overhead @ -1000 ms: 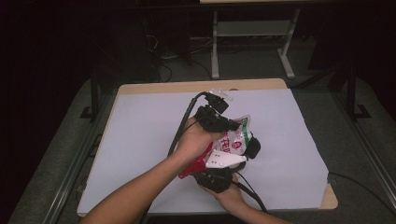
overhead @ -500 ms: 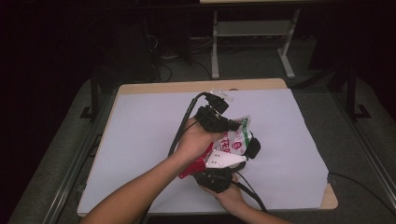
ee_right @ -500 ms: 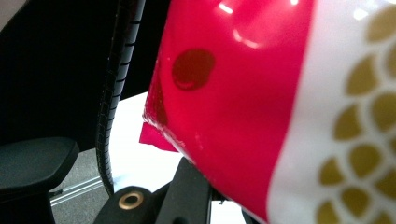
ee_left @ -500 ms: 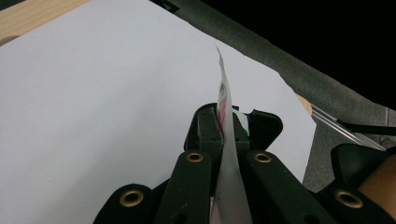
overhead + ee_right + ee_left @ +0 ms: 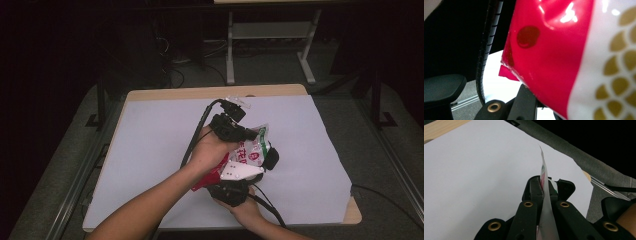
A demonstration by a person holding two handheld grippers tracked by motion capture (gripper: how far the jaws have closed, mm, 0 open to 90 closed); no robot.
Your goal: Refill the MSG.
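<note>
A crinkled snack bag (image 5: 254, 147), white with green and red print, hangs between both grippers above the middle of the table. My left gripper (image 5: 247, 134) grips its upper edge. In the left gripper view the jaws (image 5: 546, 185) are shut on the thin bag (image 5: 543, 165), seen edge-on. My right gripper (image 5: 260, 162), with a grey plate on top, holds the bag from the near side. In the right gripper view the glossy red and white bag (image 5: 564, 57) with gold scales lies close to the lens and hides the jaw tips.
A white sheet (image 5: 160, 150) covers the wooden table (image 5: 200, 92). A black cable (image 5: 192, 145) runs from the left gripper over the hand. A metal rack (image 5: 270, 35) stands on the grey floor beyond the table, and a cable (image 5: 380, 192) lies at the right.
</note>
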